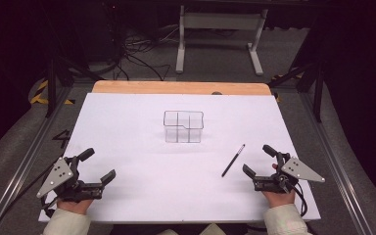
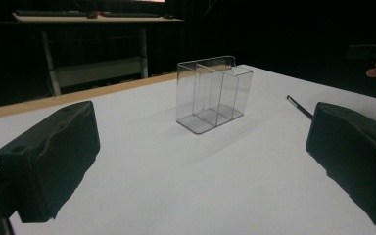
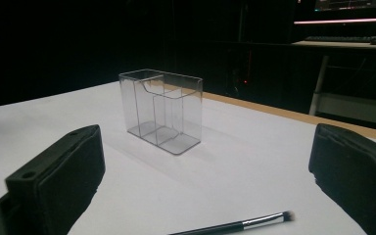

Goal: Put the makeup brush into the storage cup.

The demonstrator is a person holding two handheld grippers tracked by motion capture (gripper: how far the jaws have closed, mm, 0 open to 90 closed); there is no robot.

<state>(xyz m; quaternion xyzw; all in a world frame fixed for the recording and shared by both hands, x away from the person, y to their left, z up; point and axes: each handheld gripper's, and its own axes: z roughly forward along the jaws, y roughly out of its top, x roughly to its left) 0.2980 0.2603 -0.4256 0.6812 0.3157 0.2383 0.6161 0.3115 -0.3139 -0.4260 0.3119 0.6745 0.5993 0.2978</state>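
A white table top (image 1: 127,196) is lying in a dark room, with a clear plastic divided organiser box (image 1: 183,127) standing upright at its centre. A slim black makeup brush (image 1: 233,160) is lying near right (bristles far), while the left gripper (image 1: 100,166) and right gripper (image 1: 258,159) are resting at the near corners, jaws gaping apart and empty.

Clear organizer (image 1: 183,127), brush (image 1: 233,160), table (image 1: 127,122)

High view overhead; gripper views low — share clear organizer (image 1: 183,127).

Lab recording bay: dark curtained surround; white-covered wooden table (image 1: 127,147) on metal frame rails (image 1: 24,156); loose black floor cables (image 1: 137,54); white-legged desk (image 1: 220,34) behind.
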